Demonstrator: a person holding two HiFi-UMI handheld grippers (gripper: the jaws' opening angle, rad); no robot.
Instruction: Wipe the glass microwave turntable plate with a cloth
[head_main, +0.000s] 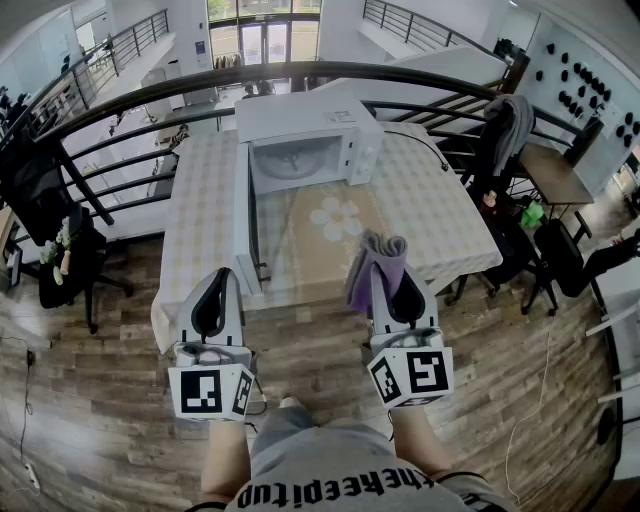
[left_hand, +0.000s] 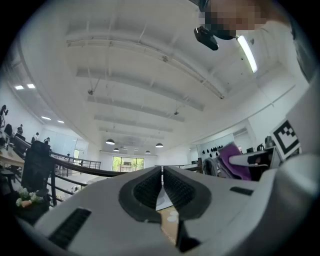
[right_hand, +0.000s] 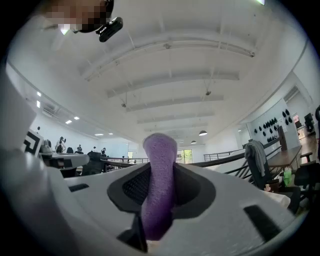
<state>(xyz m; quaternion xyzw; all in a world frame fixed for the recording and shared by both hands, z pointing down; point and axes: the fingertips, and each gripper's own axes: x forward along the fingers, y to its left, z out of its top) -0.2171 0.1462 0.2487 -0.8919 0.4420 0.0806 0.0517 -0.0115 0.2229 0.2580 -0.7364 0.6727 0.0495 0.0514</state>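
White left gripper (head_main: 222, 278), black-and-white marker cube (head_main: 210, 390)

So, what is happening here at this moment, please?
A person stands before a table with a two-jaw gripper in each hand. The right gripper is shut on a purple cloth; the left gripper is shut with nothing in it. The microwave on the table has its door open, and the glass turntable plate sits inside. Neither gripper touches the microwave or the plate.
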